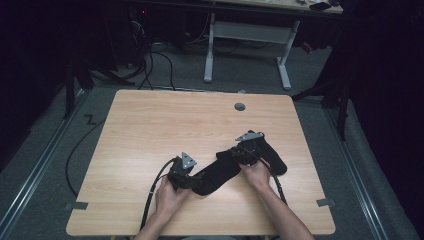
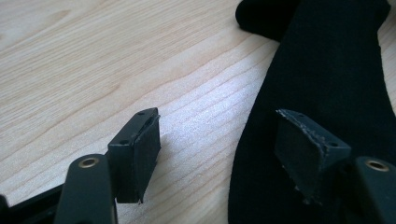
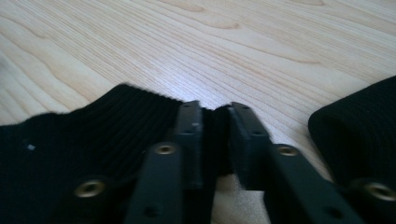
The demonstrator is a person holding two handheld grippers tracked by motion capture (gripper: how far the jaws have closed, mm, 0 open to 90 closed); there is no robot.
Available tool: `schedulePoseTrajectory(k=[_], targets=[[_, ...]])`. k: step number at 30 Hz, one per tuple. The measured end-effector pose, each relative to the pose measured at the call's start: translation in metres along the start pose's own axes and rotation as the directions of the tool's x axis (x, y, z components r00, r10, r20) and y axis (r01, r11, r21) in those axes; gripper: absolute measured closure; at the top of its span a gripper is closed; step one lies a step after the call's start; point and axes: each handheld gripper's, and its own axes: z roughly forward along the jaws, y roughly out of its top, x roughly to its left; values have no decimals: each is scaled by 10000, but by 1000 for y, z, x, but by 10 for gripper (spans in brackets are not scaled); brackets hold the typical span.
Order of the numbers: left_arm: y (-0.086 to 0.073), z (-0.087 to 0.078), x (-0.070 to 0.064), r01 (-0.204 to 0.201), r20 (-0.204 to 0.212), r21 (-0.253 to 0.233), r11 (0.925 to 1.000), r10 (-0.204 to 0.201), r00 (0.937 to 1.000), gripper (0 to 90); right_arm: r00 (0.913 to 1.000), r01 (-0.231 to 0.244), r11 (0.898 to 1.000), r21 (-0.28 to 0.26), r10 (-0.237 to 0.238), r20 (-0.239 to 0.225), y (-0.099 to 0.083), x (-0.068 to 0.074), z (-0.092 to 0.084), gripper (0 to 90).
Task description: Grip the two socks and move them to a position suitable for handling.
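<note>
**A:** Biggest thing first: the desk [image 1: 150, 130] is basically bare wood apart from the black socks [image 1: 220, 172] lying between the two grippers, so there's plenty of room. A second sock [image 3: 359, 135] lies just to the right of the right gripper [image 3: 215, 122] in its own view.

**B:** How's the right one doing? Looks half shut to me.

**A:** Yeah, its jaws are narrow with the ribbed cuff edge tucked between them. Looks pinched, though I'd say it's a light hold at best. I'd bite deeper into the cuff before lifting so the knit doesn't slip out.

**B:** And the left gripper [image 2: 217, 149]?

**A:** Wide open, holding nothing. One pad sits over bare wood, the other over the sock's edge, so the fabric is right under its right-hand jaw. I'd slide it a touch onto the sock, keep low, then close.

**B:** Anything in the way?

**A:** Not really. The cable hole [image 1: 240, 106] is well beyond both grippers. Mind the trailing cables [image 1: 152, 192] near the forearms.
</note>
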Motion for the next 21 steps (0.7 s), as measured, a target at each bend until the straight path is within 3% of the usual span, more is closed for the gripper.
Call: schedulePoseTrajectory(k=[5, 11, 14, 17, 20, 21], targets=[[0, 0, 0, 33, -30, 3, 10000, -33, 10000, 315, 9994, 163, 9995, -268, -171, -293, 20, 1, -7, 559], [0, 0, 0, 51, -41, 15, 10000, -51, 10000, 308, 9983, 366, 9943, 1002, -319, -488, 22, 7, 15, 542], [0, 0, 0, 53, -45, 17, 10000, -53, 10000, 308, 9966, 185, 9925, 1207, -86, -818, 21, 6, 18, 646], [0, 0, 0, 56, -42, 19, 10000, -56, 10000, 308, 9952, 725, 9871, 1429, -622, -751, 25, 10, 19, 789], [0, 0, 0, 50, -48, 27, 10000, -50, 10000, 308, 9916, 1281, 9793, 1569, -1235, -385, 32, 16, 21, 833], [0, 0, 0, 54, -55, 17, 10000, -54, 10000, 308, 9918, 1274, 9803, 1507, -1247, -273, 35, 16, 22, 836]])
